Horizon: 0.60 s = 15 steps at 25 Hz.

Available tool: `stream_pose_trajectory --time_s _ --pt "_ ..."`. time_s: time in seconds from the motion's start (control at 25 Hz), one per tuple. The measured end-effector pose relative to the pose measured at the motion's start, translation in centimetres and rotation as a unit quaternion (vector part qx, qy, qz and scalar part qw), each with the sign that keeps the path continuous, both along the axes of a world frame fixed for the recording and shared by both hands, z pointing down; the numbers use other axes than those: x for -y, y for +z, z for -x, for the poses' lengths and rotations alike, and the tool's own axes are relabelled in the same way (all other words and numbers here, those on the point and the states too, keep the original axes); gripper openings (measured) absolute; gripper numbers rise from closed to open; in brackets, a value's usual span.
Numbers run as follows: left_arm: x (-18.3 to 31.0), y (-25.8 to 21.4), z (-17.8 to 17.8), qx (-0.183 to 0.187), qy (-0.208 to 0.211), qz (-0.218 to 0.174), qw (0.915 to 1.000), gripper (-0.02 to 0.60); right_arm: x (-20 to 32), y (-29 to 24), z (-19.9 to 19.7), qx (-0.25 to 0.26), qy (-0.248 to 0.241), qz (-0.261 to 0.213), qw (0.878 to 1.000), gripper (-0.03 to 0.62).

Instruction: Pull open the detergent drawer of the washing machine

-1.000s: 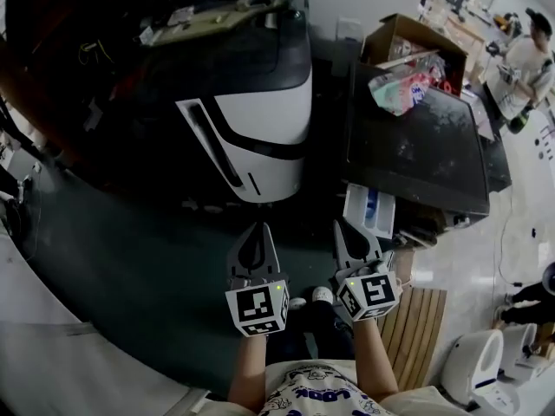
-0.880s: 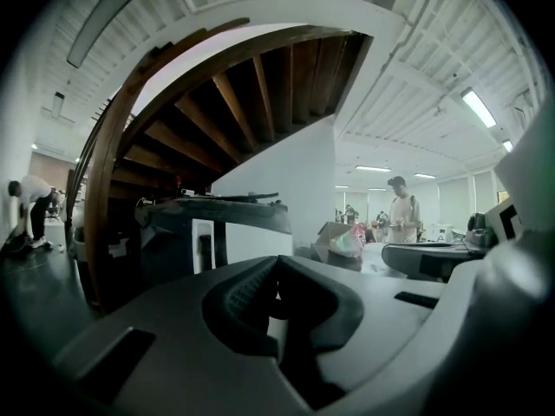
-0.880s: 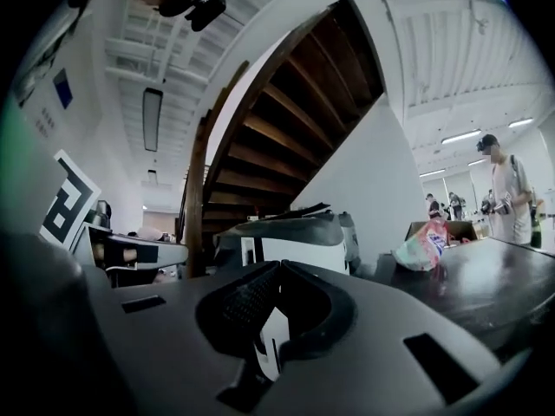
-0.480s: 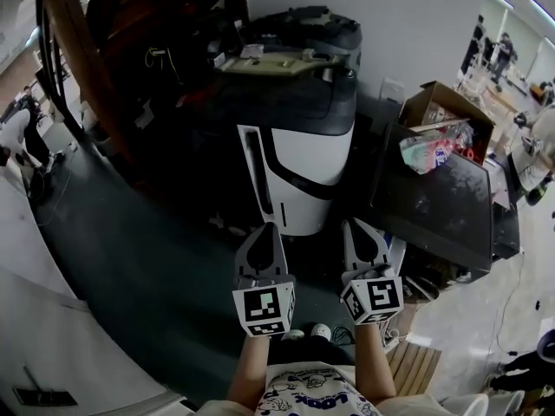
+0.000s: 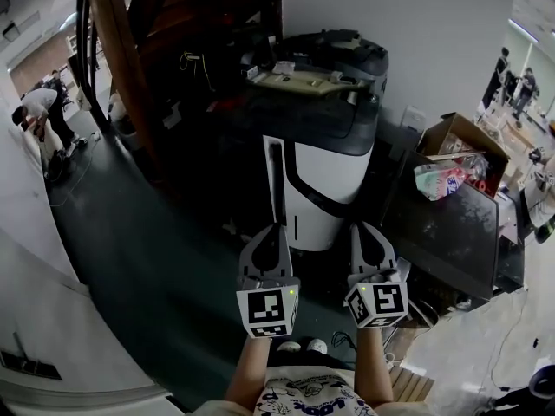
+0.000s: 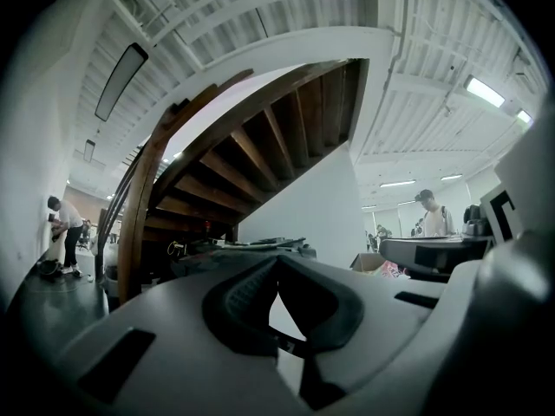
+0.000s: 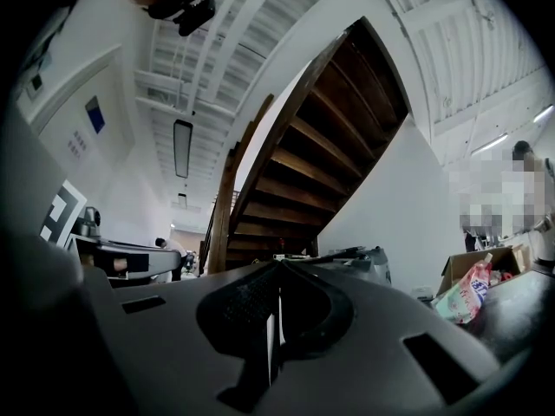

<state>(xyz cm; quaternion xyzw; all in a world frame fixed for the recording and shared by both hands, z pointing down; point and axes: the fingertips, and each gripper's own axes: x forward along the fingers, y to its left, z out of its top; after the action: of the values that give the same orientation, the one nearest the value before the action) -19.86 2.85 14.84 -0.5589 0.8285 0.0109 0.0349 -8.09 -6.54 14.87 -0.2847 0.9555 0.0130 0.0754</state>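
We hold both tools side by side in front of us, pointing roughly level toward the machines. The grey two-jaw left tongs (image 5: 272, 230) are pressed together at the tips with nothing between them. The grey two-jaw right tongs (image 5: 365, 230) are also pressed together, down to a thin slit, and are equally empty.

We take the boxy appliance with the flat dark top (image 5: 451, 232) for the washing machine. It stands to the right of the right tongs and lower. We cannot make out its detergent drawer in any view: only the top shows, and the near left corner sits behind the right tongs' marker cube. We judge that the drawer lies on the front face, below and to the right of the right tongs. Its long axis would run out from that face toward us, so a pull would come back along that line. The right hand is the nearer of the 2.

Straight ahead of both tongs stands a rounded white-and-black machine (image 5: 325, 176).

At the far edge of the dark top is 1 open brown cardboard box (image 5: 460, 133); we cannot tell whether it stands on the top or just behind it. It holds a crumpled colourful plastic packet (image 5: 438, 180).
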Motion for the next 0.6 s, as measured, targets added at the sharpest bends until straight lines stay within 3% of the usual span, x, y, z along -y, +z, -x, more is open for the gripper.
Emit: stream_pose_trajectory --time_s 0.6 --pt "-0.28 -0.09 -1.03 0.005 -0.006 -0.001 1.0 0.014 0.1 0.64 -0.83 0.0 -0.005 0.002 1.0 0.014"
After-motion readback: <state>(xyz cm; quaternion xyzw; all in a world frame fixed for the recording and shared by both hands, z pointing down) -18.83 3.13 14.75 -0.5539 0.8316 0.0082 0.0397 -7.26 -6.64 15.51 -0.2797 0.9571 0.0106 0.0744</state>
